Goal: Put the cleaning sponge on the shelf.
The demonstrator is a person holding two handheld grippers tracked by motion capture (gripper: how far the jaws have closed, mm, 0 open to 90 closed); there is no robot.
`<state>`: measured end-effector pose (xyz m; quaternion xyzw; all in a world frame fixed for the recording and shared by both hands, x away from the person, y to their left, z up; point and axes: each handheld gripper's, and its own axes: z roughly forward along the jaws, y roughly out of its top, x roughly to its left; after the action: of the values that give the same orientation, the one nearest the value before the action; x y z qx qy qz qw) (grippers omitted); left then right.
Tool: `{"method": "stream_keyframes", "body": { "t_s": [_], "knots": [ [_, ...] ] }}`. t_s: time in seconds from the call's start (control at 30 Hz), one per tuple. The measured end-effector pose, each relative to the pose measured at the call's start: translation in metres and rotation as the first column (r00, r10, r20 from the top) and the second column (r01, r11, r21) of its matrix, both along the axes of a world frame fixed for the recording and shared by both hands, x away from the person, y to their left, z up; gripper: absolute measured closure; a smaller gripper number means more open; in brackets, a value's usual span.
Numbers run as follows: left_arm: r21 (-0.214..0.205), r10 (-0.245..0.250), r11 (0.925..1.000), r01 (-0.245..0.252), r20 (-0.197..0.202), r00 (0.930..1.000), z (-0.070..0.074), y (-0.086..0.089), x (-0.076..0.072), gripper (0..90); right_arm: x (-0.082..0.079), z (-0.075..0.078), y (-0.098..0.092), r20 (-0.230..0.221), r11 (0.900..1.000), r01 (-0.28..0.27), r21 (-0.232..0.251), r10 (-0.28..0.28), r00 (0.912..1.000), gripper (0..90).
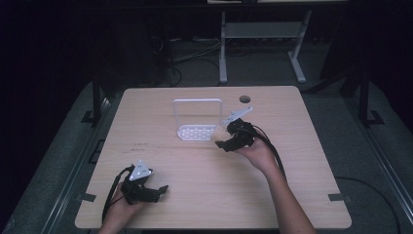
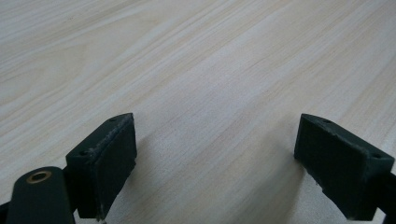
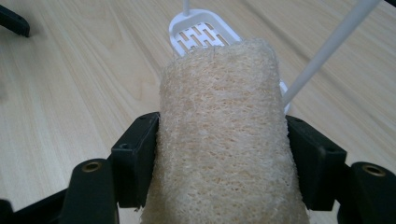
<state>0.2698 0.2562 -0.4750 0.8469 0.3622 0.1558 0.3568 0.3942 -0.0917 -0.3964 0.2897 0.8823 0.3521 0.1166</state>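
Right gripper (image 3: 222, 154) clamped on a loofah sponge (image 3: 224, 140) near the white rack (image 1: 197, 119); left gripper (image 2: 215, 163) wide open, empty, over bare table (image 2: 187, 56).

We see a pale wood-grain tabletop (image 1: 195, 165) with a round cable hole (image 1: 244, 99), and a grey metal desk frame (image 1: 263, 34) on the floor behind.

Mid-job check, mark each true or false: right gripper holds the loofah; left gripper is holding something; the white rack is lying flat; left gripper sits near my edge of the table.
1. The right gripper is clamped on the loofah sponge. True.
2. The left gripper holds something. False: its jaws stand open over bare table.
3. The white rack lies flat. False: its frame stands upright on its slotted base.
4. The left gripper is near the person's table edge. True.
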Motion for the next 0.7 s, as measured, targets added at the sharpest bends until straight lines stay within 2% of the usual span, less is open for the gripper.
{"method": "stream_keyframes", "body": {
  "t_s": [0.7],
  "knots": [
    [-0.002, -0.003, 1.0000, 0.003, -0.001, 1.0000, 0.000, -0.001, 0.000, 12.3, 0.019, -0.009, 0.034, -0.011, 0.9994, -0.033, -0.010, 0.033, 0.9994, 32.6]
  ]
}}
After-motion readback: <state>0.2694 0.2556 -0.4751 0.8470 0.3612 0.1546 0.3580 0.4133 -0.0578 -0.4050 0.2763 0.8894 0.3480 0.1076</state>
